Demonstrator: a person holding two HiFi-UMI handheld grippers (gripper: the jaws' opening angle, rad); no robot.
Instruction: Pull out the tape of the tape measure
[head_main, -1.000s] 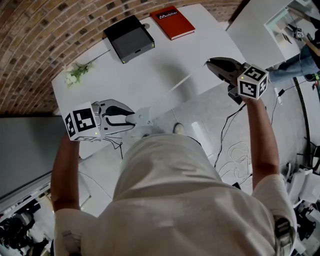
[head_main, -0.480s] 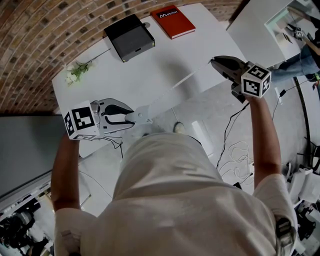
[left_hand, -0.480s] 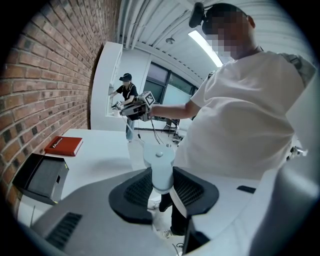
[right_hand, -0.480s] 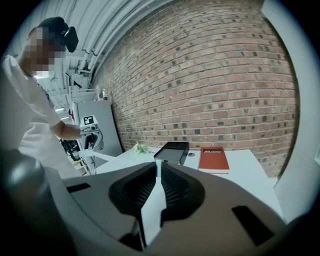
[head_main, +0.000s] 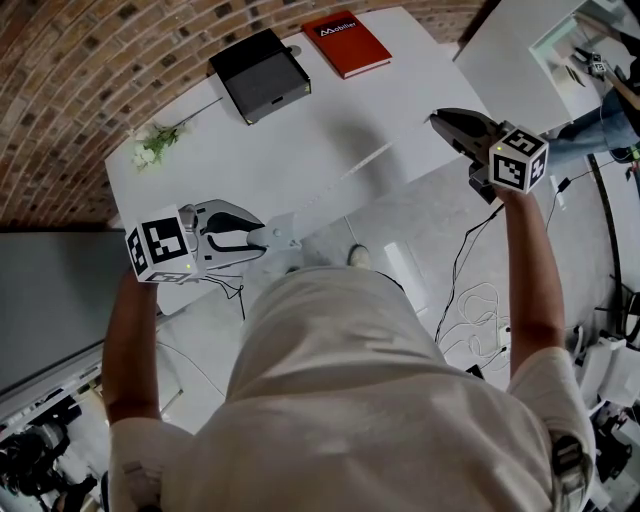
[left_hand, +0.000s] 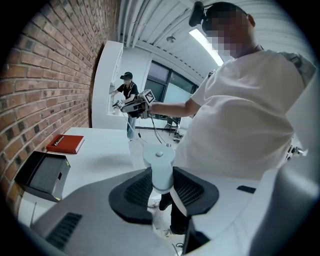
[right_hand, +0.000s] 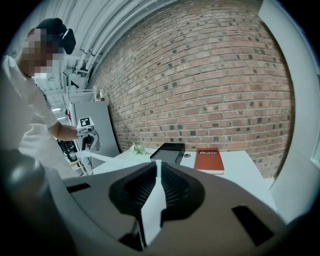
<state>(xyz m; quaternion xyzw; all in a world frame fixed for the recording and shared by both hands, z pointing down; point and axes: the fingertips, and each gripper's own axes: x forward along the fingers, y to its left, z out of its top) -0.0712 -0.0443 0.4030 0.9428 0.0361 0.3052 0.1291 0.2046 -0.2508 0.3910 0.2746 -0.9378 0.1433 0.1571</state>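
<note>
Mid-pull: left gripper (head_main: 267, 238) clamps pale grey tape-measure case (left_hand: 159, 167), right gripper (head_main: 437, 121) pinches thin white tape (right_hand: 154, 201). Next, prob.: spread grippers wider w/ grips firm.

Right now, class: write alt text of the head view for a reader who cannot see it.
From above, a person holds a white tape stretched over a white table: the left gripper holds the tape measure, the right gripper pinches the tape's end. A black box, a red book and a flower sprig lie on the table.
</note>
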